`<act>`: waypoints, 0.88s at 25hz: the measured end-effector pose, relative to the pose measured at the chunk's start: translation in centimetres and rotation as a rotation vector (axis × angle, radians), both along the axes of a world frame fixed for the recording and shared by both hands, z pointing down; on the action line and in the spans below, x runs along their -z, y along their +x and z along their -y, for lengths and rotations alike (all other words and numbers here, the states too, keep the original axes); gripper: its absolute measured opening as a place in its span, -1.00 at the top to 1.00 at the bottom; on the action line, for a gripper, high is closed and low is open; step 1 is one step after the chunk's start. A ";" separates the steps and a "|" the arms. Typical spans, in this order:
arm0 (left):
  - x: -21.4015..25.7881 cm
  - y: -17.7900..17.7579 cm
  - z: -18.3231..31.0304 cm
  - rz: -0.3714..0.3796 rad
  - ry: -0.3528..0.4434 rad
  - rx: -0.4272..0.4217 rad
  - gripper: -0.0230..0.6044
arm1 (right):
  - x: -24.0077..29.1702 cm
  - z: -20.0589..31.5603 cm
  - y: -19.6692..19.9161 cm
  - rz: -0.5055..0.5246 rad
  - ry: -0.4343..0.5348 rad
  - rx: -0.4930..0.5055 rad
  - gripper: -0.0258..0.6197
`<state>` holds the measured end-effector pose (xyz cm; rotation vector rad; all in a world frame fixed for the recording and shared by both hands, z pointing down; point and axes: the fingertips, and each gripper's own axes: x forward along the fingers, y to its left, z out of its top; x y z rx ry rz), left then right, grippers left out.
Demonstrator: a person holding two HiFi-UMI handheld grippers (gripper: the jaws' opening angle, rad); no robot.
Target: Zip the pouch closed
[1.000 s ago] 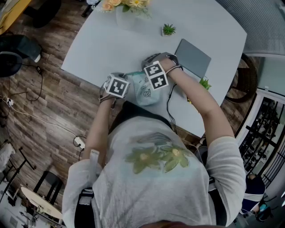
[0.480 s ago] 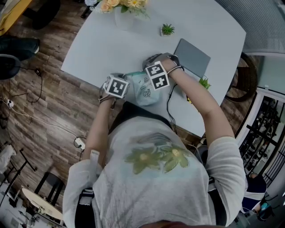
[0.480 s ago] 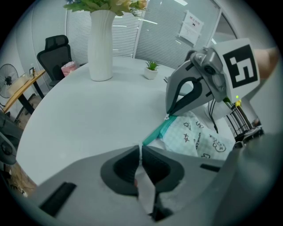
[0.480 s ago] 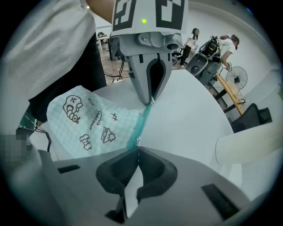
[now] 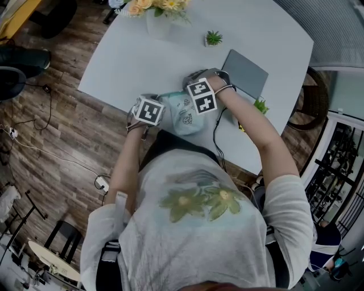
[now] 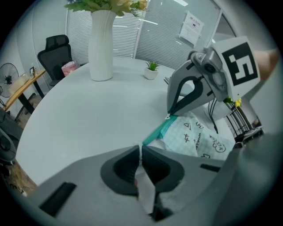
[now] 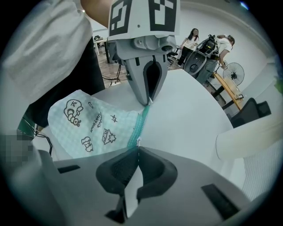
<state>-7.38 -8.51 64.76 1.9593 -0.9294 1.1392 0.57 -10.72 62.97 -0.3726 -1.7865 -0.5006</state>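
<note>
A pale green printed pouch (image 5: 183, 115) lies on the white table (image 5: 131, 62) near its front edge, between my two grippers. In the left gripper view my left gripper (image 6: 140, 152) is shut on a thin white end of the pouch (image 6: 196, 134), and the teal zipper (image 6: 158, 131) runs from there to the right gripper's tips. In the right gripper view my right gripper (image 7: 138, 152) is shut on the small metal zipper pull (image 7: 138, 142) at the zipper's (image 7: 140, 121) other end. The pouch body (image 7: 86, 126) spreads out to the left of it.
A white vase of flowers (image 5: 158, 16) and a small potted plant (image 5: 215, 38) stand at the table's far side. A grey flat laptop (image 5: 246, 73) lies right of my right hand. People (image 7: 192, 37) stand far off beyond the table.
</note>
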 end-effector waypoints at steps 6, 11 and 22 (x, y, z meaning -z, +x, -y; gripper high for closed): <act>0.7 -0.6 0.7 0.035 0.032 -0.003 0.85 | 0.0 0.1 0.2 0.012 -0.004 -0.023 0.87; -0.1 0.0 0.1 -0.001 -0.001 -0.002 0.85 | 0.0 0.2 0.2 0.015 -0.006 -0.028 0.86; 0.7 -0.6 0.7 0.034 0.029 0.003 0.85 | 0.1 0.1 0.3 0.010 -0.004 -0.024 0.87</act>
